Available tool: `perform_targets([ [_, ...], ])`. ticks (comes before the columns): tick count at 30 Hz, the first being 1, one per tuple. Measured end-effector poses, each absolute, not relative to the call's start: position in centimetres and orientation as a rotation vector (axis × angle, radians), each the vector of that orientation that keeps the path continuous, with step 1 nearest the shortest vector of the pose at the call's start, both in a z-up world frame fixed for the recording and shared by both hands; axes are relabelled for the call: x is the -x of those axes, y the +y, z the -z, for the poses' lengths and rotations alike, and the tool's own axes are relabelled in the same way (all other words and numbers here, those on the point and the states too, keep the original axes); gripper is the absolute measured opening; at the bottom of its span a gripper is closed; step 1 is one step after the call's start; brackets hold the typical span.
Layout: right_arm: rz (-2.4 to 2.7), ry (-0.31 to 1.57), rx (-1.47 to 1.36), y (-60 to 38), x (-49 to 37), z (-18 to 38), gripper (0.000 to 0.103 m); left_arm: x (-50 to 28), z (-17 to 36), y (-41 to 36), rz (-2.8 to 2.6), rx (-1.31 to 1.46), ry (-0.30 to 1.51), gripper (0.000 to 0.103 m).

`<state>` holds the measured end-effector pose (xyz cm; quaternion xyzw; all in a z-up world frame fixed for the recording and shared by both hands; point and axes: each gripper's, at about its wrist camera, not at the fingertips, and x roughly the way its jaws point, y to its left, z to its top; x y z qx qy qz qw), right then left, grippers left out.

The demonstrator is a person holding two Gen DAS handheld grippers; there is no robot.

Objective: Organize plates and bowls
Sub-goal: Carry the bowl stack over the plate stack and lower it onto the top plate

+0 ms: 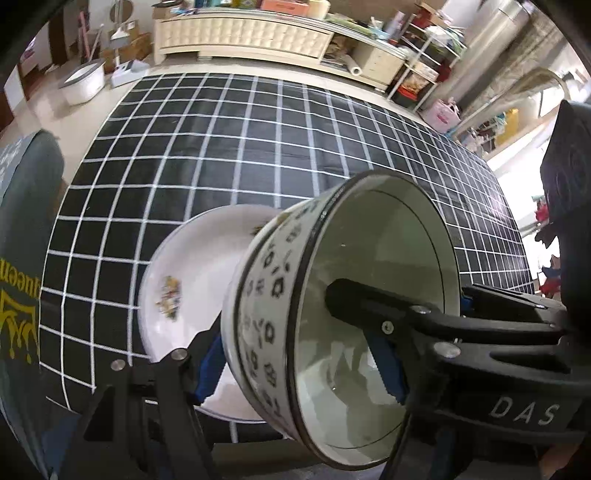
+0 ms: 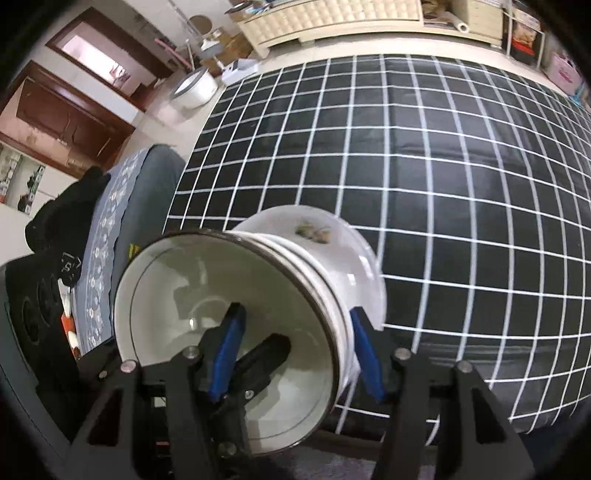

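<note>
A white bowl with a dark patterned band [image 1: 273, 306] is held tilted over a white floral plate [image 1: 184, 295] on the black grid cloth. My left gripper [image 1: 299, 362] is shut on the bowl's wall, one blue pad outside, one inside. In the right wrist view the bowl [image 2: 184, 295] sits between my right gripper's [image 2: 295, 354] fingers, shut on its rim, with the left gripper's black finger [image 2: 262, 358] inside the bowl. The plate [image 2: 325, 243] lies behind the bowl.
The black cloth with white grid lines [image 1: 258, 147] covers the table. A grey cushioned seat [image 2: 122, 192] stands at the left. A cream cabinet [image 1: 240, 33], a white basin [image 1: 83, 83] and cluttered shelves [image 1: 417, 74] stand beyond the table.
</note>
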<state>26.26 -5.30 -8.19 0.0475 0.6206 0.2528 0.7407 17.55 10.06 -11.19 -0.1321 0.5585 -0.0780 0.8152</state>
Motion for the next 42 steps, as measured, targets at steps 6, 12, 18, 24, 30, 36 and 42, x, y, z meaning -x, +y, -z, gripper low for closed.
perform_targets([
  [6, -0.558, 1.404, -0.076, -3.2, -26.4, 9.9, 0.061, -16.8, 12.7, 12.7, 0.137, 0.330, 1.218, 0.068],
  [12, -0.551, 1.424, -0.068, -2.8, -26.5, 10.7, 0.061, -16.8, 13.8, 13.4, 0.137, 0.354, 1.235, 0.068],
  [18, -0.542, 1.446, -0.069, -2.9, -27.1, 11.6, 0.061, -17.0, 14.5, 12.8, 0.140, 0.364, 1.242, 0.068],
  [24, -0.547, 1.443, -0.079, -3.4, -27.5, 11.7, 0.061, -17.6, 14.8, 12.6, 0.140, 0.355, 1.243, 0.067],
  [30, -0.560, 1.455, -0.116, -4.0, -27.9, 12.1, 0.061, -17.8, 15.0, 12.6, 0.146, 0.355, 1.231, 0.067],
  [36, -0.561, 1.468, -0.159, -4.7, -28.1, 12.5, 0.061, -18.0, 14.8, 12.1, 0.144, 0.328, 1.224, 0.067],
  [42, -0.561, 1.436, -0.079, -3.9, -27.7, 11.8, 0.062, -18.1, 14.7, 11.9, 0.129, 0.290, 1.222, 0.067],
])
